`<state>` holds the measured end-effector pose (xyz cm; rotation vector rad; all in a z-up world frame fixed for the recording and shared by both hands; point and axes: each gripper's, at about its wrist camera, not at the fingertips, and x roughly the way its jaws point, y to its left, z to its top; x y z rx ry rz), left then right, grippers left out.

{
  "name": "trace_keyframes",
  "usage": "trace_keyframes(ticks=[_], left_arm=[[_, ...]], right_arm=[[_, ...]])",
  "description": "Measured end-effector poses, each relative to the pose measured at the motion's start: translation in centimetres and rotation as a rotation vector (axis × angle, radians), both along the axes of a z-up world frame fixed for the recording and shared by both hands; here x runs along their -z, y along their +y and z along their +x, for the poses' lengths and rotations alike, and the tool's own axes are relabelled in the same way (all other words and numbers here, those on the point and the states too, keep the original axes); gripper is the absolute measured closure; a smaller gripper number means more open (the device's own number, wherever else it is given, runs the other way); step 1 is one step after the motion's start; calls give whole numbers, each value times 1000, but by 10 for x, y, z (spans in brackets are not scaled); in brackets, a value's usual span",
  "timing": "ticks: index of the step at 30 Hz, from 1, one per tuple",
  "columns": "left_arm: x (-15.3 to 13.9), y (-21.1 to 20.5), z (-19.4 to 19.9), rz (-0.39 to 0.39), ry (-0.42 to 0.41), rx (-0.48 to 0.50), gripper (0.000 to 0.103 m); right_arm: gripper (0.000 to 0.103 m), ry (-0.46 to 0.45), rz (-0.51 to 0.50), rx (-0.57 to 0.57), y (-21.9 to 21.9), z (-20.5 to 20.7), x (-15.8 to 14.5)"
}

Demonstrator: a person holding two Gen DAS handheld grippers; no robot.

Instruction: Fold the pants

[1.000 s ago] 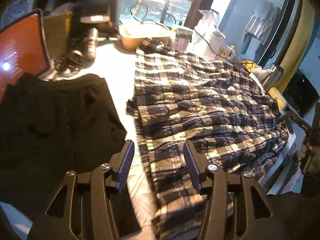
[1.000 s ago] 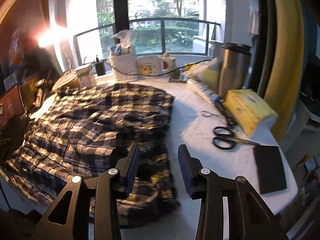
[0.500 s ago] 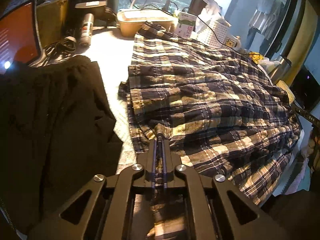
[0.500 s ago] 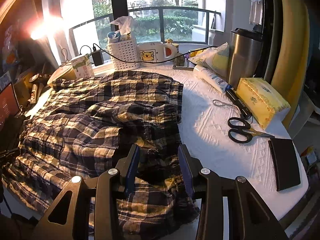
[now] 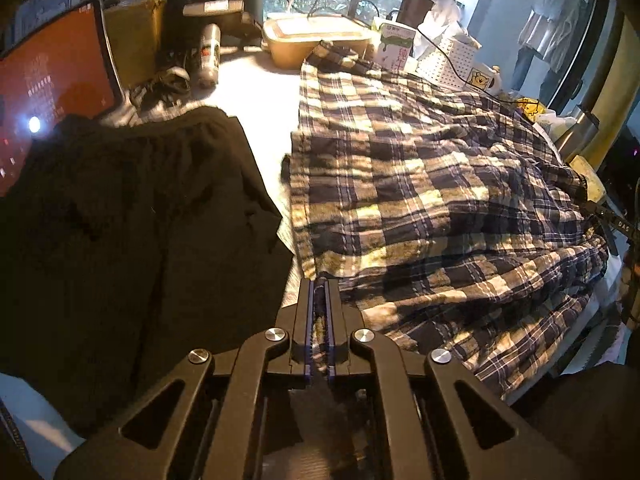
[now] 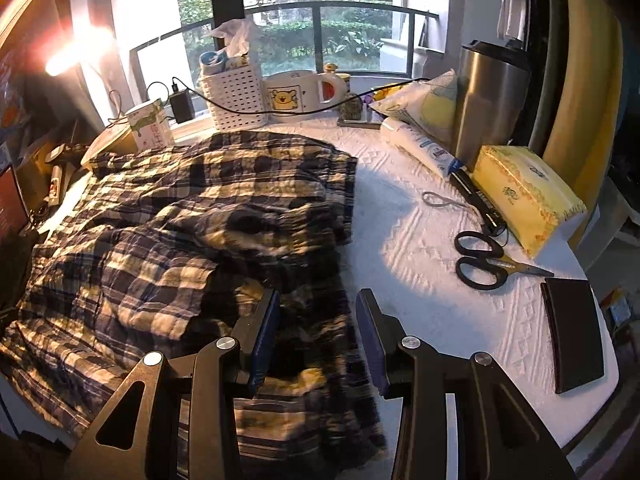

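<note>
The plaid pants (image 5: 420, 200) lie spread and wrinkled across the white table; they also show in the right wrist view (image 6: 180, 232). My left gripper (image 5: 319, 292) is shut on the near edge of the plaid pants, with a fold of cloth pinched between its pads. My right gripper (image 6: 318, 312) is open and sits low over the near right end of the pants, its fingers either side of the cloth.
A black garment (image 5: 120, 240) lies left of the pants. A monitor (image 5: 48, 88), a can (image 5: 210, 54) and a tan bin (image 5: 316, 40) stand at the back. Scissors (image 6: 488, 260), a yellow tissue pack (image 6: 524, 192), a steel tumbler (image 6: 488, 96), a white basket (image 6: 236, 96) and a black wallet (image 6: 572, 332) lie right.
My left gripper closed on the pants' near edge and moved forward with it. My right gripper stayed open and moved lower and closer over the cloth.
</note>
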<state>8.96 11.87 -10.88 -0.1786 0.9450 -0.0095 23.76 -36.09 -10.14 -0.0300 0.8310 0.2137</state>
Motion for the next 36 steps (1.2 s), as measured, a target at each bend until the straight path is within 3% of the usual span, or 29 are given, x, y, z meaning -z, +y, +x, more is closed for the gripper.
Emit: trace_keyframes(ticks=[10, 12, 14, 15, 16, 21, 29, 34, 35, 36], left_arm=[[-39, 27, 37, 33, -78, -63, 98], [-45, 28, 58, 34, -100, -43, 91], [-47, 25, 80, 36, -106, -26, 75], [-46, 24, 95, 26, -105, -17, 72], [-45, 22, 106, 18, -98, -12, 72], [-43, 4, 155, 33, -110, 59, 72], [-24, -3, 211, 22, -73, 81, 72], [-5, -4, 238, 63, -20, 93, 72], [-1, -3, 243, 66, -9, 93, 72], [1, -4, 247, 68, 0, 91, 72]], right_arm=[[61, -23, 29, 16, -30, 27, -14], [60, -39, 19, -11, -30, 43, -20], [45, -51, 17, -38, -28, 60, -23], [36, -55, 11, -44, -26, 69, -24], [36, -60, -6, -46, -24, 79, -24], [36, -97, -70, -113, -2, 121, -22], [36, 21, -81, -204, 12, 186, 9], [36, 134, 40, -262, 14, 213, 30], [38, 129, 56, -268, 16, 215, 32], [58, 116, 56, -281, 20, 216, 32]])
